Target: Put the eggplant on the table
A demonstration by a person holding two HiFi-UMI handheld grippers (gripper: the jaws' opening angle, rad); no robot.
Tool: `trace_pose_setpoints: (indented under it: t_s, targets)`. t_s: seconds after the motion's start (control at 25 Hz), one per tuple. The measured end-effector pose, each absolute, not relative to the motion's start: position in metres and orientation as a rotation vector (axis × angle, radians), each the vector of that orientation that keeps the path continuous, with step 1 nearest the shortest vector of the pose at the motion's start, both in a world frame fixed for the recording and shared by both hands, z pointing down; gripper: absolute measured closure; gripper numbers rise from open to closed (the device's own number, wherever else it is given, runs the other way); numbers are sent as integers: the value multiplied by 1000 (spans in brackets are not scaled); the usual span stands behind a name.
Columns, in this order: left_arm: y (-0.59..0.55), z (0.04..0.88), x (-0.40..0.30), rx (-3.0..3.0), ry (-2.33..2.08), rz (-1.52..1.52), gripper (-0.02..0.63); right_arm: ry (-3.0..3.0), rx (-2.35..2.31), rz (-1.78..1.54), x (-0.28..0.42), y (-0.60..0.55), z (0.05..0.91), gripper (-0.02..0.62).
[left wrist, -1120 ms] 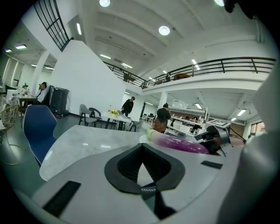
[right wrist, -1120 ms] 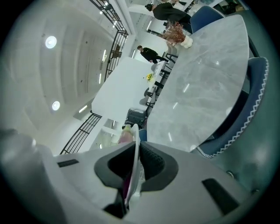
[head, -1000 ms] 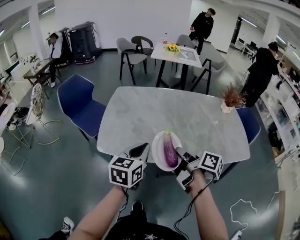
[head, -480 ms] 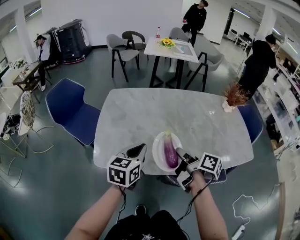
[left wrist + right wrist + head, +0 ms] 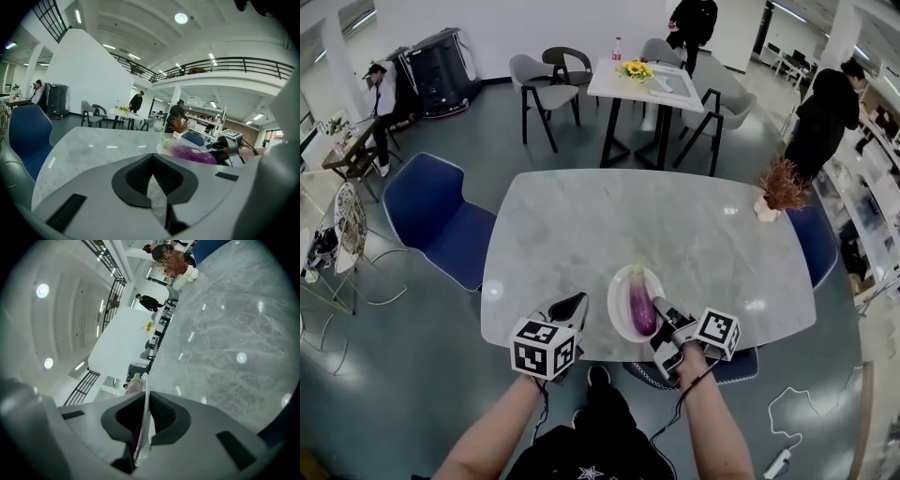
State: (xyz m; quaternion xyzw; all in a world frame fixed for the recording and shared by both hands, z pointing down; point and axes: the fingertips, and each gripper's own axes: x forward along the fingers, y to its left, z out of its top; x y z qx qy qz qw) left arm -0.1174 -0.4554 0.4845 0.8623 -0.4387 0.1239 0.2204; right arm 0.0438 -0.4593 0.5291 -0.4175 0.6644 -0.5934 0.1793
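Eggplant [image 5: 640, 307] lies lengthwise on white plate [image 5: 618, 317], stem end far, at near edge of tabletop [image 5: 581, 234]. Right gripper [image 5: 662, 312]: fingers clenched on plate's near-right rim. Left gripper [image 5: 570, 307] just left of plate, at tabletop's near edge, fingers closed together, nothing between. Potted dried plant [image 5: 781, 187] at far right corner.
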Motion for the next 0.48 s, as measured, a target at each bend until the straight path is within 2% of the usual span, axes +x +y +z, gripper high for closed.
trace_pose_setpoints:
  t_s: [0.48]
  targets:
    - [-531,530,-95,2363,-1172,364,600,1930,-1169,-1707,45,-530,570,566]
